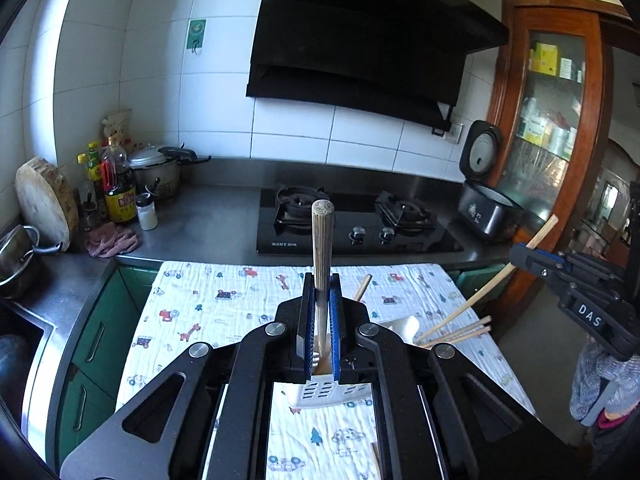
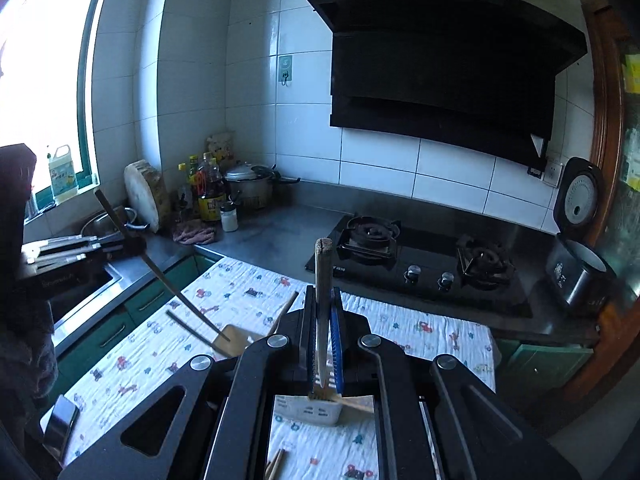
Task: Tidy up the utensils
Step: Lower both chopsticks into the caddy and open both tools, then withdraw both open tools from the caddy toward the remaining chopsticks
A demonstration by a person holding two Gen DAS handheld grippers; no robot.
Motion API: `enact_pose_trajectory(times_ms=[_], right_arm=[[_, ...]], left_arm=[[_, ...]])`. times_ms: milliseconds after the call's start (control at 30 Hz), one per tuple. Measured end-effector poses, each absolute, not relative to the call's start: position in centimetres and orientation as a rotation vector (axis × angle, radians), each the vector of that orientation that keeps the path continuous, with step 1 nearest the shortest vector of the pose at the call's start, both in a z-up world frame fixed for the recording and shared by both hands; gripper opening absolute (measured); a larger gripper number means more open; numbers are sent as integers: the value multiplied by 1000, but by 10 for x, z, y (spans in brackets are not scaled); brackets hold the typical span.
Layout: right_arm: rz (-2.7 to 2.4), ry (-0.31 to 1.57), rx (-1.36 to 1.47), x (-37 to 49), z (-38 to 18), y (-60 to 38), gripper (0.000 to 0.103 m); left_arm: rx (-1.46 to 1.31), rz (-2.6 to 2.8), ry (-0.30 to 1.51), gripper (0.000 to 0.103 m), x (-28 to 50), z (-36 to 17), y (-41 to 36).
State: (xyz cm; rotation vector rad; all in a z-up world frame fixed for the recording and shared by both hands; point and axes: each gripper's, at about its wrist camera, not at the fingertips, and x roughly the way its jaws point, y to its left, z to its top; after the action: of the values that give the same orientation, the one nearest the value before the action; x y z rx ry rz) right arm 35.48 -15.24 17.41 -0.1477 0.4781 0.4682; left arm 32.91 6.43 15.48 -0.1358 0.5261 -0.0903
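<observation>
**Both grippers hold wooden sticks above the white holder**

The left gripper [image 1: 322,280] pinches an upright wooden handle [image 1: 322,248]; its lower end is in the white utensil holder [image 1: 320,394] on the printed cloth [image 1: 224,304]. The right gripper [image 2: 322,294] pinches a chopstick [image 2: 323,280] over the same holder. More chopsticks [image 1: 460,334] lie on the cloth beside it.

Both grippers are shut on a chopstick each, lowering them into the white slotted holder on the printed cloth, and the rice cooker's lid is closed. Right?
Not quite: the rice cooker stands with its lid open, as the left wrist view shows. The rest holds.
</observation>
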Motion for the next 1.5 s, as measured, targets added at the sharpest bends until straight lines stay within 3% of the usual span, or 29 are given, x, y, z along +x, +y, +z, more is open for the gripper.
enact_pose_trajectory(times_ms=[400, 767, 933, 1167, 1300, 1367, 1500], right_arm=[[474, 580, -154, 393, 109, -135, 7], [473, 629, -152, 396, 81, -133, 9], [459, 604, -165, 390, 86, -136, 32], [439, 539, -201, 361, 97, -143, 53], [423, 500, -198, 338, 103, -152, 68], [407, 479, -196, 325, 104, -157, 79], [386, 457, -184, 298, 104, -170, 90]], left_arm=[[-174, -82, 670, 6, 368, 92, 71], [-155, -90, 684, 8, 368, 80, 68], [-160, -100, 660, 10, 359, 86, 67], [-132, -113, 587, 32, 330, 103, 61], [-137, -131, 544, 36, 307, 113, 59], [-136, -133, 519, 56, 293, 116, 58], [-129, -143, 492, 66, 264, 114, 56]])
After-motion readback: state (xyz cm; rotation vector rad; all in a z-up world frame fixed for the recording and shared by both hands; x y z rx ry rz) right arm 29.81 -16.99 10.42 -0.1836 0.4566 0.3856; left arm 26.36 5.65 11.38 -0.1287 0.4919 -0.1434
